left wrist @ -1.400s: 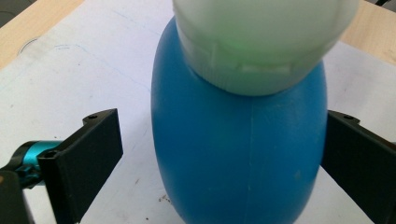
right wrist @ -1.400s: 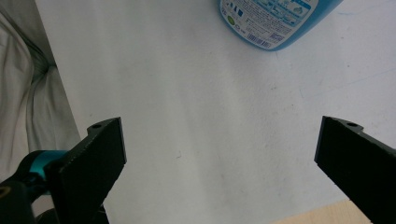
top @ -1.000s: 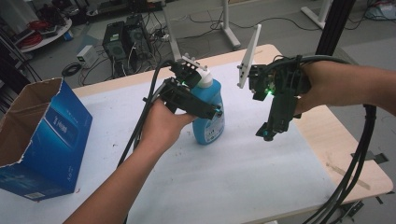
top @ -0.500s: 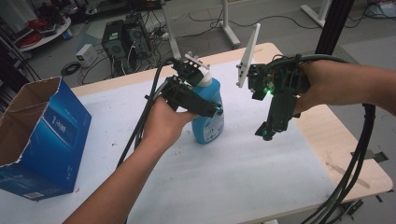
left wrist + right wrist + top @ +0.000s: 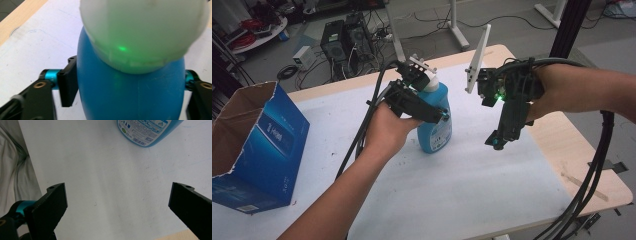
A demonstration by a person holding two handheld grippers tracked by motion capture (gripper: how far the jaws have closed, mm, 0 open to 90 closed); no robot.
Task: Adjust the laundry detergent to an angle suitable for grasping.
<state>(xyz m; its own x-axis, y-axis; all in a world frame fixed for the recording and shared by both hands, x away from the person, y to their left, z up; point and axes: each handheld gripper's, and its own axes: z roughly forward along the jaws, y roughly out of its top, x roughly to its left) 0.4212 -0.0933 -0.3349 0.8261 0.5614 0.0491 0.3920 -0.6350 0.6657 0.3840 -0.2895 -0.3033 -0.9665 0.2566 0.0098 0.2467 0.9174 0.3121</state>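
Cardboard box (image 5: 254, 145): at 9 o'clock on the tabletop (image 5: 472, 200). Blue bottle (image 5: 436, 120): upright at centre, white cap (image 5: 145, 32) on. Left hand-held gripper (image 5: 432, 112): jaws just closing, now clamped on the bottle's sides. Right hand-held gripper (image 5: 497, 142): at 3 o'clock, jaws wide apart, holding nothing, above bare tabletop.

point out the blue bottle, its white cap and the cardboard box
blue bottle (image 5: 435, 131), high view, on its labelled body
white cap (image 5: 145, 30), left gripper view, on its dome
cardboard box (image 5: 277, 145), high view, on its blue side
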